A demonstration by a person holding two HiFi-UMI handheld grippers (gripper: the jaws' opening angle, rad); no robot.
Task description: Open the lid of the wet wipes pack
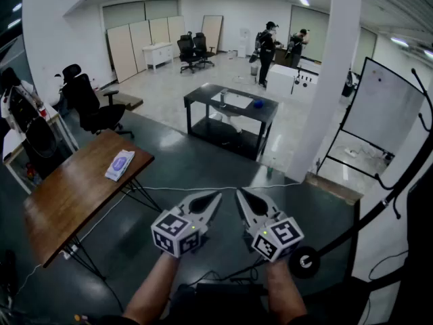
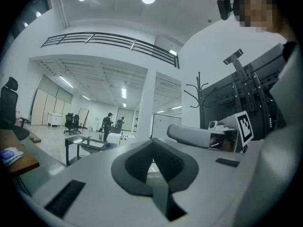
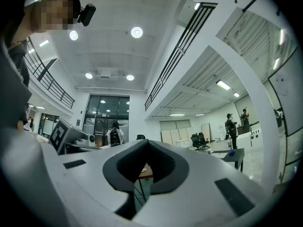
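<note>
The wet wipes pack (image 1: 120, 164), pale blue and white, lies flat near the far end of a brown wooden table (image 1: 74, 195) at the left of the head view. It also shows at the far left edge of the left gripper view as a small pack (image 2: 8, 155) on the table top. My left gripper (image 1: 216, 196) and right gripper (image 1: 237, 193) are held side by side in the air over the dark floor, well to the right of the table. Both have their jaws together with nothing between them. Neither is near the pack.
A black table (image 1: 233, 107) stands ahead on the pale floor. Black office chairs (image 1: 91, 103) sit behind the wooden table. A white pillar (image 1: 331, 80) and a whiteboard on a stand (image 1: 385, 107) rise at the right. Two people (image 1: 266, 46) stand far back. Cables run across the floor.
</note>
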